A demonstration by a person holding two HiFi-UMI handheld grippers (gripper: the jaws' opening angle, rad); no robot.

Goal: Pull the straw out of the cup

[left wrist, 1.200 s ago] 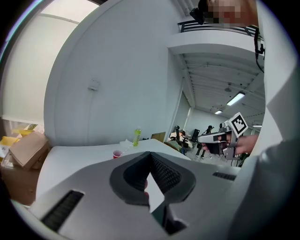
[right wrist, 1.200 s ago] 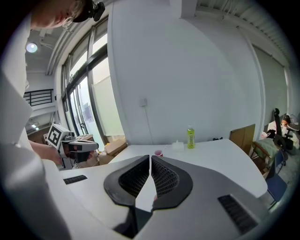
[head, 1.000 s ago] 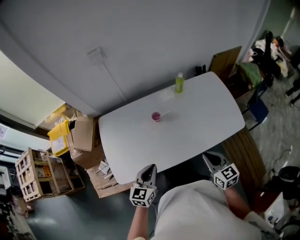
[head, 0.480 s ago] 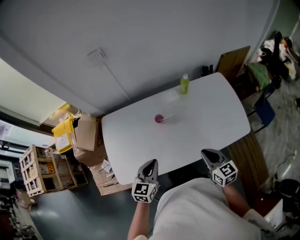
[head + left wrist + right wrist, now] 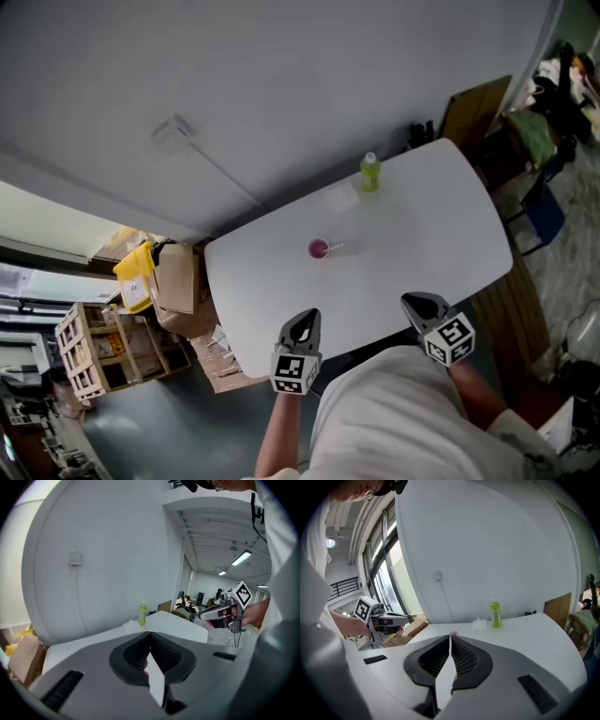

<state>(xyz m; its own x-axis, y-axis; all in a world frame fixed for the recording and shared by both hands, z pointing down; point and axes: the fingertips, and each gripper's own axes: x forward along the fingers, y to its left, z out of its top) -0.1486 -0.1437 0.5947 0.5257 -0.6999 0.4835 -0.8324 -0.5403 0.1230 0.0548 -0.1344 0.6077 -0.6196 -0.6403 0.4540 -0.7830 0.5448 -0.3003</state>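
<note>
A small pink cup [image 5: 318,248] with a thin straw [image 5: 334,247] leaning out to its right stands near the middle of the white table [image 5: 422,225]. Both grippers hover at the table's near edge, well short of the cup. My left gripper [image 5: 309,316] is shut and empty, its jaws [image 5: 150,633] meeting at the tip. My right gripper [image 5: 413,300] is also shut and empty. In the right gripper view the cup [image 5: 453,633] peeps just over the closed jaw tips [image 5: 450,637]. The left gripper's own jaws hide the cup in its view.
A green bottle [image 5: 369,172] and a white tissue pack [image 5: 339,196] stand at the table's far edge by the wall. Cardboard boxes [image 5: 176,279], a yellow bin [image 5: 136,277] and a wooden crate [image 5: 90,352] crowd the floor to the left. A chair and clutter [image 5: 539,202] sit to the right.
Both grippers have come forward to the table's near edge, and the view has shifted with them. The cup and straw have stayed put.
</note>
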